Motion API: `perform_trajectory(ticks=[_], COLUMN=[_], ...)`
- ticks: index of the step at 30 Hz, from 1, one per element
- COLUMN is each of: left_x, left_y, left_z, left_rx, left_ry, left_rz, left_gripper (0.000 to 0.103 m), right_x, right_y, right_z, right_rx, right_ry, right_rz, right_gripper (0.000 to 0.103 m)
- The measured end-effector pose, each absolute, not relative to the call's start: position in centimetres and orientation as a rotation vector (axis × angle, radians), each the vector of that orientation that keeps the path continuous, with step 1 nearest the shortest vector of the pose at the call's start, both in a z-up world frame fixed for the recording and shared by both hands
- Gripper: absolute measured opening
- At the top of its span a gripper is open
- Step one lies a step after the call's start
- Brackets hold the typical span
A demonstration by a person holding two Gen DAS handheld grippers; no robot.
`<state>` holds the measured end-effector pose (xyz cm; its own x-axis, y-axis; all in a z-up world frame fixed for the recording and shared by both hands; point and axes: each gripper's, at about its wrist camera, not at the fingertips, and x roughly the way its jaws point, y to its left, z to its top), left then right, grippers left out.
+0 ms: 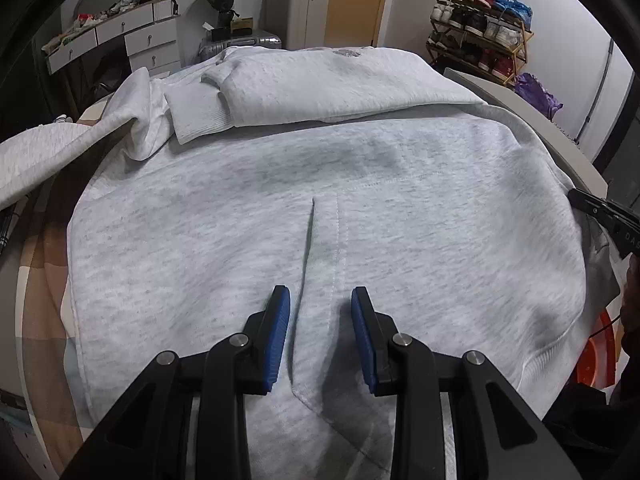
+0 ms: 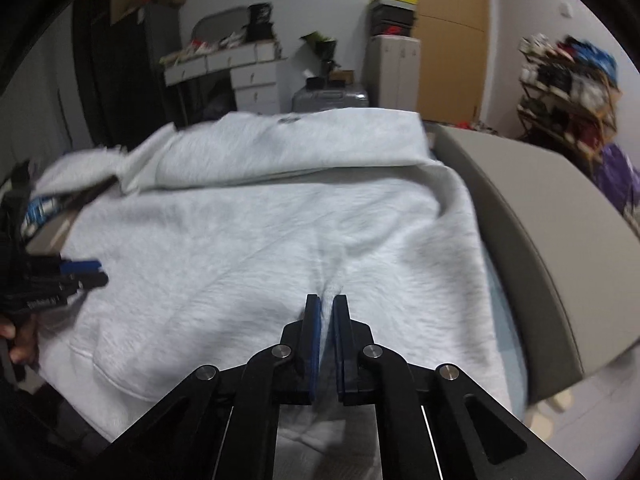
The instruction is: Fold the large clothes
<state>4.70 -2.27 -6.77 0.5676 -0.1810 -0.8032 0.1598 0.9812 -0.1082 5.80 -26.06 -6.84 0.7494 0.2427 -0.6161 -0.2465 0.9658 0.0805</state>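
A large light-grey hoodie (image 1: 304,200) lies spread on the bed, its top part and a ribbed-cuff sleeve (image 1: 196,114) folded over at the far side. My left gripper (image 1: 320,296) is open just above the front pocket slit (image 1: 310,240), holding nothing. My right gripper (image 2: 327,300) is shut on a pinch of the hoodie fabric (image 2: 240,240) near its right side. The right gripper shows at the right edge of the left wrist view (image 1: 600,210), and the left gripper at the left edge of the right wrist view (image 2: 80,270).
A checked bedsheet (image 1: 44,264) shows at the left. A grey padded bed frame (image 2: 532,216) runs along the right. Behind stand white drawers (image 1: 120,36), a suitcase (image 2: 330,98), a white cabinet (image 1: 298,12) and a shoe rack (image 1: 480,28). An orange basin (image 1: 598,352) sits lower right.
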Motion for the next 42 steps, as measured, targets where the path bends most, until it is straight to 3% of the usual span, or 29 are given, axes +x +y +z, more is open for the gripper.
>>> perform_trajectory(ticks=[10,16,23,29,31,32,37,42], left_x=[4.4,4.7,6.1,7.3,7.4,7.3,6.0,5.4], left_y=[-1.7,-2.0,-2.5,-4.1,-4.7,-4.5,-3.3,-3.0], left_z=[-6.7,-6.7,-6.7,-6.9,-7.0,-6.9,-5.8,-5.9], left_rx=[-0.034,-0.055,-0.072,0.008,0.028,0.015,-0.065,-0.047], left_ry=[0.945,0.949,0.971,0.971,0.96,0.959,0.921,0.926], left_rz=[-0.198,-0.213,-0.228,-0.187,-0.192,-0.209,-0.264,-0.264], left_gripper=[0.026,0.025,0.026,0.033,0.026,0.002,0.001,0.001], right_x=[4.9,4.4,4.6,4.8,5.0,5.0,5.1,5.6], right_y=[-26.2,-26.3,-25.2,-25.2,-25.2,-25.2,-25.0,-25.1], right_z=[-8.9,-8.3,-7.7,-7.3,-7.1,-7.1,-6.7,-6.7], right_rx=[-0.067,-0.052,-0.05,0.002,0.017,0.018,0.009,0.027], right_ry=[0.785,0.777,0.746,0.724,0.714,0.713,0.709,0.706], right_rz=[0.268,0.283,0.308,0.305,0.307,0.305,0.299,0.282], right_gripper=[0.006,0.014,0.032,0.036,0.038,0.038,0.038,0.047])
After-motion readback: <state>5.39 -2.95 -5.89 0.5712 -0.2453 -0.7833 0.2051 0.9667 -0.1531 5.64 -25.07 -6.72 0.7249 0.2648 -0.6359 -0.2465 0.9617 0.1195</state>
